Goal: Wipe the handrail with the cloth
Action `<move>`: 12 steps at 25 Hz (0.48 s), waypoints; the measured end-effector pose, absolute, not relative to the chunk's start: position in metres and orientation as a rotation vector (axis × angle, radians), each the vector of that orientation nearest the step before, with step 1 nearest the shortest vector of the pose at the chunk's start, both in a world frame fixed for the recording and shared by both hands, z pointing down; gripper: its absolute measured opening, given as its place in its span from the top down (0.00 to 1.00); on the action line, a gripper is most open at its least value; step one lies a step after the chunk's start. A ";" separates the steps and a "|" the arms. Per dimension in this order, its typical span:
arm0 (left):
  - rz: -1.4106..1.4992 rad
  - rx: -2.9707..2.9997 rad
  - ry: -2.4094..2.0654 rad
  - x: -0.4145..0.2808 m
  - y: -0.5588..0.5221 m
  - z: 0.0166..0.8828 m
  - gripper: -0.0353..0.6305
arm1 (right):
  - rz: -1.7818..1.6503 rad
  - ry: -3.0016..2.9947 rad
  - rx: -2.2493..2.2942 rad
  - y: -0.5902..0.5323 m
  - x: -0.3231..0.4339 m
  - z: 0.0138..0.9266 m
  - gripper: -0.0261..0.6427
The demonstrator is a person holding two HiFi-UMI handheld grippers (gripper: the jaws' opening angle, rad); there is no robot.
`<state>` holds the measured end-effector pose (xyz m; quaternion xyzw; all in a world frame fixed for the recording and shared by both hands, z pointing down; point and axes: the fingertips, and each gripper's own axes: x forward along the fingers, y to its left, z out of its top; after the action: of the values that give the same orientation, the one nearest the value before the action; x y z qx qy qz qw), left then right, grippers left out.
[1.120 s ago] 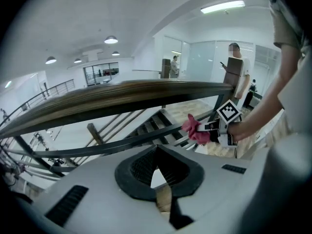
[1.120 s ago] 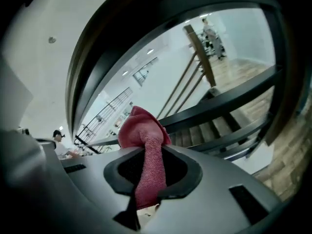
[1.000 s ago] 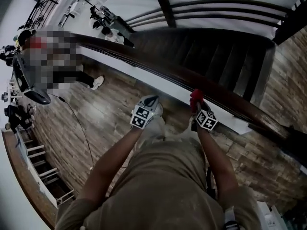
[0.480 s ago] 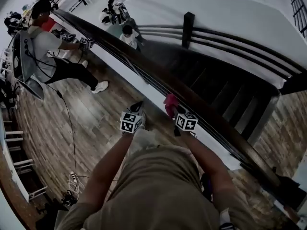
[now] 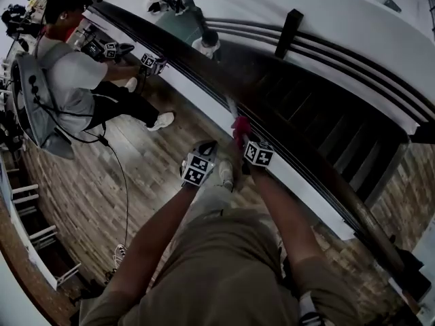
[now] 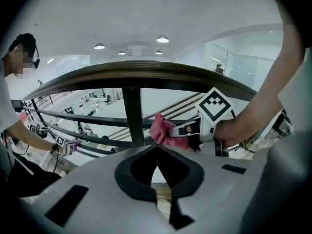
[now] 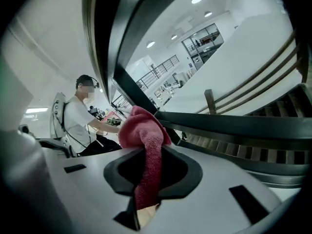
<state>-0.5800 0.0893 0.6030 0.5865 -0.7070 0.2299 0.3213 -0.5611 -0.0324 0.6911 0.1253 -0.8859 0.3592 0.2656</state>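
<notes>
A dark wooden handrail runs from upper left to lower right over a stairwell. My right gripper is shut on a pink cloth, which lies against the rail's near side. In the right gripper view the cloth bunches at the jaw tips, with the handrail close above it. My left gripper is shut and holds nothing, a little to the left of the rail above the floor. The left gripper view shows the handrail arching overhead, with the cloth just beyond the gripper.
Another person stands further up the rail at the upper left, holding grippers at it. Dark balusters and lower rails run under the handrail. Stairs drop away beyond it. Wooden floor lies to my left.
My right gripper has slid the cloth up along the rail toward the other person. The left gripper has followed beside it, still shut.
</notes>
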 end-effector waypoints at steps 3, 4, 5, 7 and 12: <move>0.642 1.565 -1.822 -0.619 0.091 0.600 0.92 | 1.014 -2.314 0.418 -0.039 -0.613 0.712 0.85; 0.644 1.569 -1.816 -0.627 0.092 0.597 0.92 | 1.040 -2.285 0.465 -0.045 -0.622 0.717 0.85; 0.643 1.571 -1.813 -0.633 0.095 0.595 0.92 | 1.074 -2.260 0.516 -0.051 -0.628 0.721 0.85; 0.631 1.570 -1.810 -0.639 0.102 0.594 0.92 | 1.150 -2.223 0.602 -0.061 -0.631 0.728 0.85; 0.622 1.591 -1.774 -0.633 0.113 0.599 0.92 | 1.167 -2.239 0.677 -0.071 -0.620 0.729 0.85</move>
<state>-0.6328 0.1134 0.5991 0.6090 -0.6793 0.2383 0.3330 -0.6198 -0.0710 0.7294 0.2502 -0.8269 0.4309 0.2606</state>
